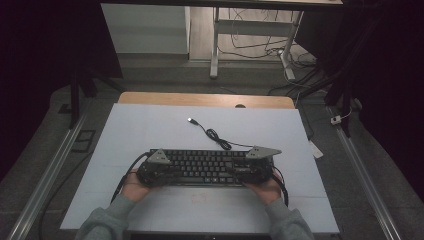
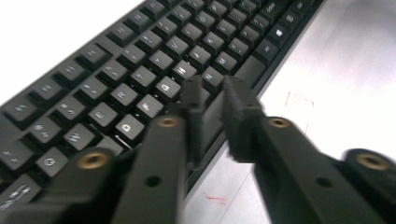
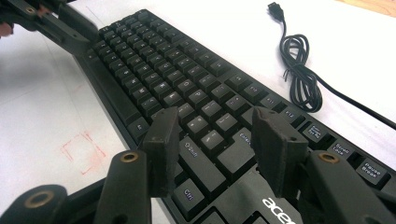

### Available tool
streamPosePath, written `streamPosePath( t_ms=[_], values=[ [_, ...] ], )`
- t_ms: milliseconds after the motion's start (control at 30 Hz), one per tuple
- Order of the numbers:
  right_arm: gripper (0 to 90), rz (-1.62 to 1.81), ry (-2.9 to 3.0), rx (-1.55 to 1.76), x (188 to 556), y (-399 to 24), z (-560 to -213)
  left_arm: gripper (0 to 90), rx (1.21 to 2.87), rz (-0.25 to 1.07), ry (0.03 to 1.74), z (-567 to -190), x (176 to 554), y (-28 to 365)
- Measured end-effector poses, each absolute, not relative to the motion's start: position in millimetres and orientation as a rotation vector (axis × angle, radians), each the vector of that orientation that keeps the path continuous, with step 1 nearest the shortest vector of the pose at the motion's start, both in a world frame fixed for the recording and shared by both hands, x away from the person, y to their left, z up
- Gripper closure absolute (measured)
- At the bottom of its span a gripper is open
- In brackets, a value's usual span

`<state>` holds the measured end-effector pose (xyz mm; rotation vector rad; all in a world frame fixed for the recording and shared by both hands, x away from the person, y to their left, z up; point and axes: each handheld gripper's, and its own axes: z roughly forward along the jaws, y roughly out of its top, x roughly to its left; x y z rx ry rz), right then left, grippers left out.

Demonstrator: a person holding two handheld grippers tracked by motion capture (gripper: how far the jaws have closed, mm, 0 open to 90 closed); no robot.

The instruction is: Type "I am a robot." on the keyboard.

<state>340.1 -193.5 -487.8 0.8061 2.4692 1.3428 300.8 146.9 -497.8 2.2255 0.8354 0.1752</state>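
A black keyboard point(image 1: 205, 167) lies across the near half of the white table point(image 1: 150, 125). Its coiled cable point(image 1: 215, 135) runs off behind it to a loose USB plug point(image 1: 191, 120). My left gripper point(image 1: 167, 175) is at the keyboard's left end. In the left gripper view its jaws point(image 2: 215, 105) stand close together, pinching the keyboard's point(image 2: 140, 70) front edge beside the space bar. My right gripper point(image 1: 241, 172) is at the right end. Its jaws point(image 3: 219, 140) are wide apart over the Shift and Enter keys of the keyboard point(image 3: 177, 79), gripping nothing. The left gripper point(image 3: 46, 23) also shows far off there.
A faint red square mark point(image 3: 84, 154) is drawn on the table in front of the keyboard. The cable coil point(image 3: 299, 70) and plug point(image 3: 275, 9) lie on the table behind it. A wooden edge point(image 1: 205, 99) borders the far side. Desk legs and loose cables stand on the floor beyond.
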Motion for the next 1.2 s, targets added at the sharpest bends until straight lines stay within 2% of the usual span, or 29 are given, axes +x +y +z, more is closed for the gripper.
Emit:
streamPosePath(
  t_ms=[100,1200],
  values=[
    [52.1,1.348,2.468,0.808,340,-194,-488,88.7,2.242,0.163,0.826,-501,302,144],
    [51.6,1.334,2.473,0.811,342,-193,-490,89.0,2.279,0.164,0.852,-518,306,135]
  ],
)
